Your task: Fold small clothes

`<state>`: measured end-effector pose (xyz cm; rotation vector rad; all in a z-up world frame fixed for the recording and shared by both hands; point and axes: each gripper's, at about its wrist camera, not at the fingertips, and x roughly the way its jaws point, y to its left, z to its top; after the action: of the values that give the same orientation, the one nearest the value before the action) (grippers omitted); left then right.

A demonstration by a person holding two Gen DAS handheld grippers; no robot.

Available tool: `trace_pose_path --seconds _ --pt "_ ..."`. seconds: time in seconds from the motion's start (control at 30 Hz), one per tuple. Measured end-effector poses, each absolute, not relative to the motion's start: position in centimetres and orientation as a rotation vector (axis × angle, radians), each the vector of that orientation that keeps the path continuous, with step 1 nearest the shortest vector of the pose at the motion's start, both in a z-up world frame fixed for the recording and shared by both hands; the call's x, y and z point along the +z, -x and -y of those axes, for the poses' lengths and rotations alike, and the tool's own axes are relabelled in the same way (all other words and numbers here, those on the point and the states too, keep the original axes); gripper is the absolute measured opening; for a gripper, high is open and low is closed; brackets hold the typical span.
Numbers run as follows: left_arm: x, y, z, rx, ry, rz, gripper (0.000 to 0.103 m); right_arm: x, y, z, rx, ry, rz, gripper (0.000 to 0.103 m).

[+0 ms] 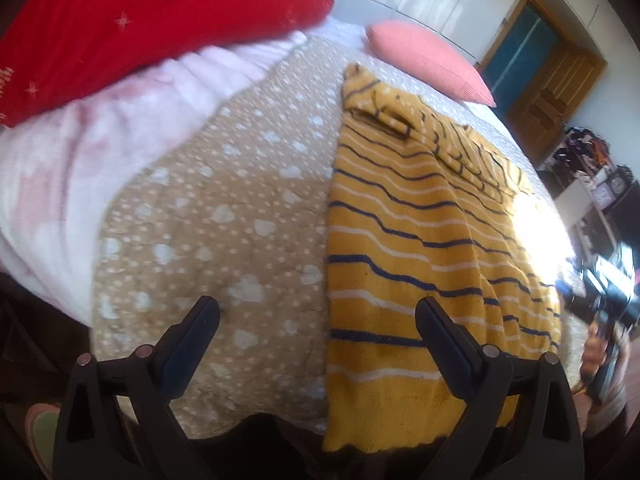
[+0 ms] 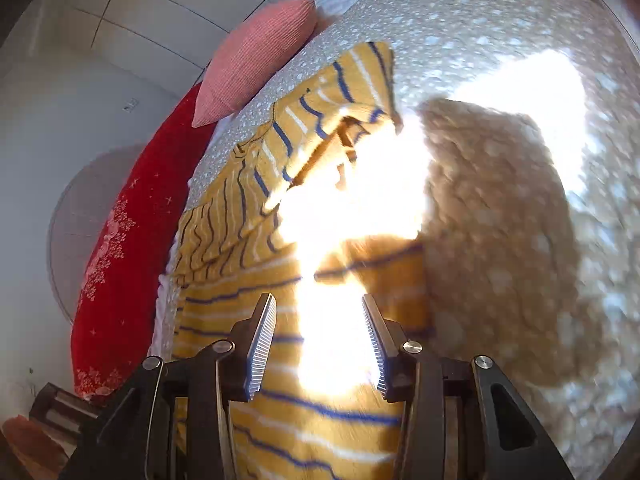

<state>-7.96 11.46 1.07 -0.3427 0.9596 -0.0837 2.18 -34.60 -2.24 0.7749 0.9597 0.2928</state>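
Observation:
A small yellow sweater with blue and white stripes (image 1: 420, 240) lies flat on a tan bedspread with white hearts (image 1: 224, 220); a sleeve is folded across its far part. My left gripper (image 1: 318, 312) is open and empty, hovering over the sweater's near left edge. In the right wrist view the same sweater (image 2: 260, 240) lies under my right gripper (image 2: 318, 308), which is open and empty just above it. Bright sunlight washes out the sweater's middle there.
A red pillow (image 1: 140, 24) and a pink blanket (image 1: 80, 160) lie at the left, and a salmon cushion (image 1: 428, 60) at the head of the bed. A wooden door (image 1: 548, 80) and cluttered shelves (image 1: 592, 184) stand at the right. The bed edge is close below.

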Motion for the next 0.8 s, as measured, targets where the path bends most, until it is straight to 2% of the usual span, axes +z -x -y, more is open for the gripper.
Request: trace_pose_path --seconds 0.23,0.27,0.37,0.8 --pt "0.7 7.1 -10.3 -0.159 0.374 -0.983 0.098 -3.8 6.3 36.7 0.425 -0.811 -0.985 0.054" --pt "0.9 7.4 -10.1 -0.218 0.421 -0.979 0.095 -4.1 6.9 36.4 0.454 -0.809 -0.990 0.054" --pt "0.7 7.7 -9.3 -0.321 0.501 -0.995 0.089 -5.0 8.2 35.6 0.525 -0.842 -0.986 0.055" --pt "-0.7 8.7 -6.7 -0.372 0.479 -1.027 0.091 -8.4 9.7 30.3 0.789 -1.018 -0.991 0.056"
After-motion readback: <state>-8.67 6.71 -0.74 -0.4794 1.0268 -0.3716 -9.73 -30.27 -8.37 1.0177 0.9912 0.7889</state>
